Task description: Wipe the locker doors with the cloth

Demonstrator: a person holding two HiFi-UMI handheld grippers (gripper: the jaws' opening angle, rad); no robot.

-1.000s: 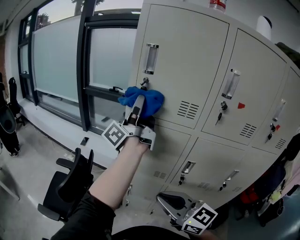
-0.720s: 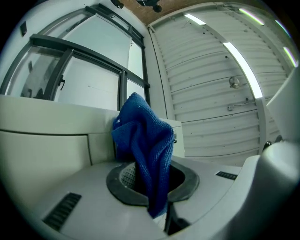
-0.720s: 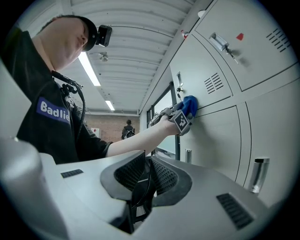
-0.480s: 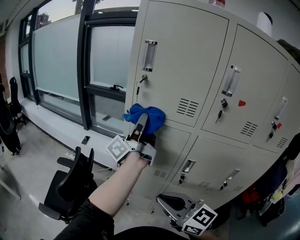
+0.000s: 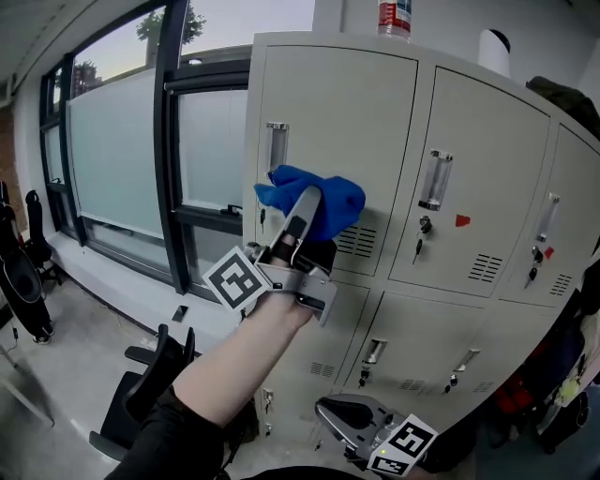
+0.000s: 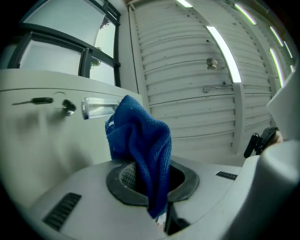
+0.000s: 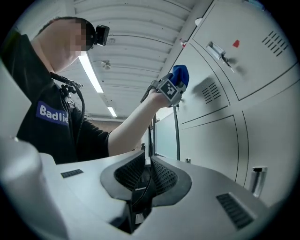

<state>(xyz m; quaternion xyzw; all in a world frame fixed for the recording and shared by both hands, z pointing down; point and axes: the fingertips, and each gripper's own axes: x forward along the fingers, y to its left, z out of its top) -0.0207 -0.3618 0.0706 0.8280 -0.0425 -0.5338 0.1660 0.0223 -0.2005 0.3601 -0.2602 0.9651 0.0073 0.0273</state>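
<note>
Lockers [image 5: 450, 122] stand at right, with a window [image 5: 112, 159] to their left and a chair [image 5: 141, 384] on the floor below the window. A bottle [image 5: 394, 14] stands on top of the lockers. The cloth [image 5: 314, 199] sits between the jaws of the left gripper [image 5: 302, 220], in front of the upper left door [image 5: 375, 112]. It is just right of the handle [image 5: 275, 147] and above the vent slots [image 5: 356, 242]. The right gripper [image 5: 328, 411] is low, before the lower doors, well apart from the left.

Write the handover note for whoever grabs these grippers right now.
Left gripper: shut on the blue cloth, raised to the upper-left locker door, beside its handle.
Right gripper: shut, empty, held low by the lower lockers.
Done: cannot tell from the doors how much is wiped.
Left: finish this door, then likely the other doors to its right and below.
</note>
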